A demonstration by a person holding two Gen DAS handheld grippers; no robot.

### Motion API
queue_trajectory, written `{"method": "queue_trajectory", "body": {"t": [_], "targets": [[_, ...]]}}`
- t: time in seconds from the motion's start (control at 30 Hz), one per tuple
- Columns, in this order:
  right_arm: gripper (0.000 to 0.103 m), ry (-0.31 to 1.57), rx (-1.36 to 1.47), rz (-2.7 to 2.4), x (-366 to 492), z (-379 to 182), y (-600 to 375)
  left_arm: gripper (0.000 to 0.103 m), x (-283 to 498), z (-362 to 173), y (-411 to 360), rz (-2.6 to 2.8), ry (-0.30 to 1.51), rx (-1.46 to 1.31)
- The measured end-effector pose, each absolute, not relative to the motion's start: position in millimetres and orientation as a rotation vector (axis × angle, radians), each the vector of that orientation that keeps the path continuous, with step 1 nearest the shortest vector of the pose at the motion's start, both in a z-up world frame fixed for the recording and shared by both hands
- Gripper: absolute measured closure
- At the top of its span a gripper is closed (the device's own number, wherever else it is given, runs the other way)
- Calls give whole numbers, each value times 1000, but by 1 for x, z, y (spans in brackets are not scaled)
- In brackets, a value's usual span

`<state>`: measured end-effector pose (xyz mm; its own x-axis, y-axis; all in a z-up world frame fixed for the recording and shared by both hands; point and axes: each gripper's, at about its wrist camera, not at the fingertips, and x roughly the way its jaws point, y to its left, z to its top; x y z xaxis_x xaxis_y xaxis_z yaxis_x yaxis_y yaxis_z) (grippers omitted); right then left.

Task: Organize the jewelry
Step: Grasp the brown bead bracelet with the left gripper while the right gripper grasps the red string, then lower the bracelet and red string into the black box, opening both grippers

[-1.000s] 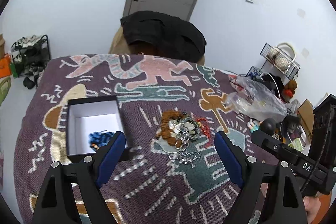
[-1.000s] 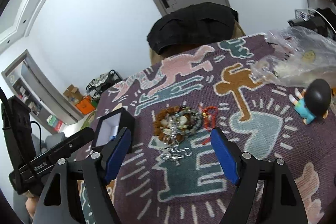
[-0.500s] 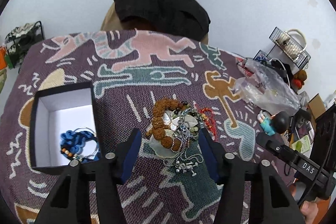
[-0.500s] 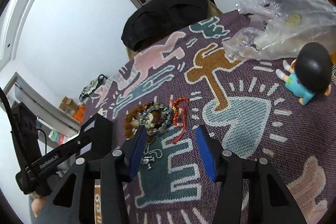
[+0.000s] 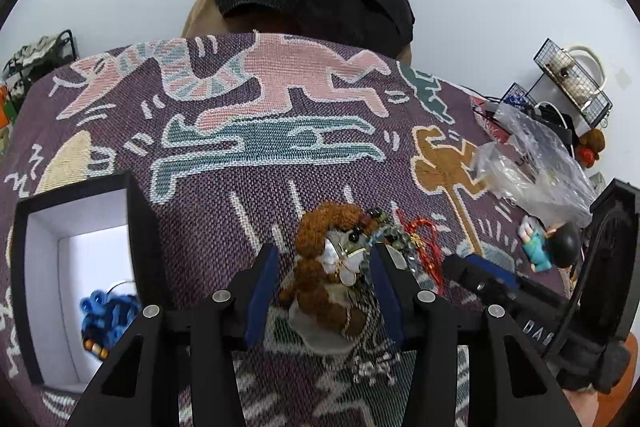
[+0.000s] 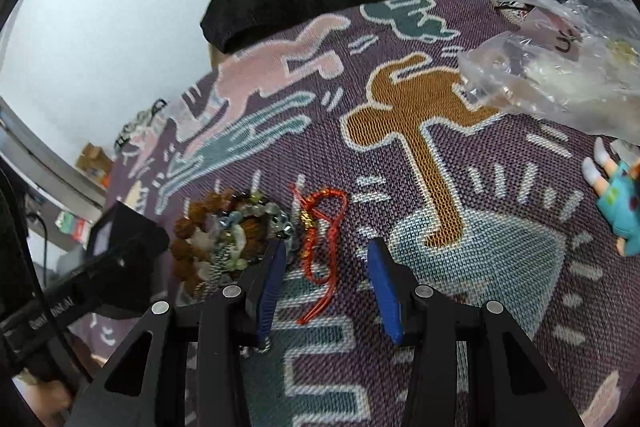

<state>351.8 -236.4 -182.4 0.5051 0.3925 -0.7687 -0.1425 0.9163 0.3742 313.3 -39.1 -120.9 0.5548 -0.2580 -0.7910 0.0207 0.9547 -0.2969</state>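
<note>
Jewelry heap [image 5: 340,267] lies on the table between the left gripper's [image 5: 324,275] spread jaws, brown bead bracelet [image 5: 320,291] centered there. Red cord bracelet [image 6: 320,239] lies lengthwise between the right gripper's [image 6: 326,283] equally spread jaws. Black box [image 5: 76,267] sits left of the left jaws, open, with room inside.

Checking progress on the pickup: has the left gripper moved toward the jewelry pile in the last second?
Yes. The left gripper has come forward and narrowed; its blue-padded fingers now flank the brown wooden-bead bracelet, on the patterned purple woven cloth.
</note>
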Motion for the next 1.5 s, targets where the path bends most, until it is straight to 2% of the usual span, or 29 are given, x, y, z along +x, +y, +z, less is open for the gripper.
{"method": "queue_trajectory", "body": {"t": [0.1,0.2,0.23,0.27,0.33,0.67,1.03,1.5], "targets": [[58,1027,256,334,356,-192,-229,54,323,-130,-41,-142,998,-254],[58,1015,191,321,355,-192,-220,59,329,-139,-42,-128,1022,-243],[61,1018,175,316,355,-192,-219,62,330,-141,-43,-130,1030,-242],[74,1019,165,309,355,-192,-218,65,330,-143,-43,-133,1036,-247],[96,1037,162,308,356,-195,-220,84,331,-148,-43,-137,1056,-251],[97,952,289,365,334,-181,-242,84,307,-107,-52,-184,975,-226],[97,842,341,416,308,-136,-248,84,281,-36,-66,-220,841,-163],[97,748,344,471,283,-85,-242,84,247,22,-53,-220,732,-149]]}}
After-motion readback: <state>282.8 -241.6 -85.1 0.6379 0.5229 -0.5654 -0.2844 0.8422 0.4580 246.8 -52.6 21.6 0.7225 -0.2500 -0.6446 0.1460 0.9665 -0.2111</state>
